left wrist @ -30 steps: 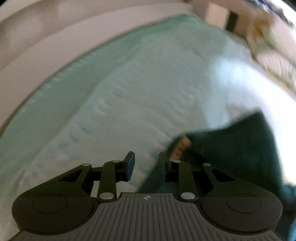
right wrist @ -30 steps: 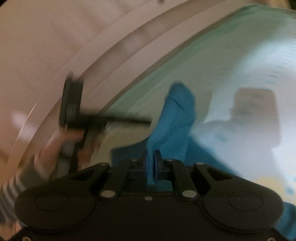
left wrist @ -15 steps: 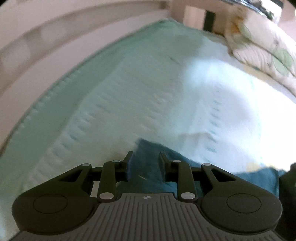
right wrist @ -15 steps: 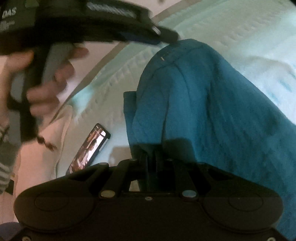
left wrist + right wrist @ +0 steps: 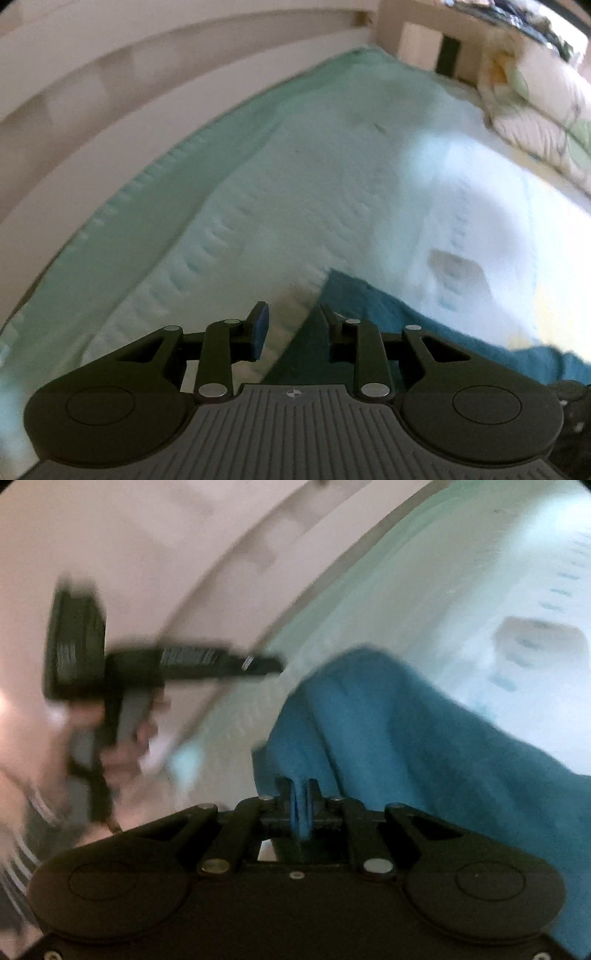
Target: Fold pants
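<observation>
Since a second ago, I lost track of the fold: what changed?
The left tongs, open and empty, lifted away from the blue pants, whose edge now lies by the right finger. The right tongs kept fabric between them and are closing. The green bedspread stayed put.

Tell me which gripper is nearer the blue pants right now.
Right. The right gripper is closing on a fold of the pants; the left gripper stands open beside their edge.

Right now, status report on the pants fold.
Right tool closing, pinching teal pants. Left tool open, pants edge beside it. Nothing in the way on the bed.
</observation>
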A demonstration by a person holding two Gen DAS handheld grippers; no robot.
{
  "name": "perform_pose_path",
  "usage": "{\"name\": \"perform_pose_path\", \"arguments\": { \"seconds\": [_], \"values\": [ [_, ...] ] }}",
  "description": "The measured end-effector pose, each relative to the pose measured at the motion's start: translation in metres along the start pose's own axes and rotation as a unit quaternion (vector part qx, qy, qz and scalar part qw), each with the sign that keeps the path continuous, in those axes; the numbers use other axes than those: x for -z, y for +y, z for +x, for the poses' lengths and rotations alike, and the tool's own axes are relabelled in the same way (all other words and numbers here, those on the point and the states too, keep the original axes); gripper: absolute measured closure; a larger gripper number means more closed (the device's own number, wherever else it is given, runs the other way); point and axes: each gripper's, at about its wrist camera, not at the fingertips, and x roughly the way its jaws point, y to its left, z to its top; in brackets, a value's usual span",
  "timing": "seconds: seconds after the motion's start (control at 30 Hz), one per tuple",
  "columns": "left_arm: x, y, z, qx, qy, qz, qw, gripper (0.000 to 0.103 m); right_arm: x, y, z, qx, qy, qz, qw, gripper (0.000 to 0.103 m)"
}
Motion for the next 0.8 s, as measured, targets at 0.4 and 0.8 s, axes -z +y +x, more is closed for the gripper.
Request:
{"name": "perform_pose_path", "arguments": {
  "seconds": [0.4,0.8],
  "values": [
    [0.008,0.002,-0.017,0.020,-0.020,-0.026,0.9992,0.075,0.002,0.001,0.051,-0.033,0.132,0.005,0.991,0.083],
    [0.037,-0.063,0.034,0.096,0.068,0.069,0.9906,0.075,0.008,0.013,-0.021,0.027,0.075,-0.042,0.996,0.046]
  ]
}}
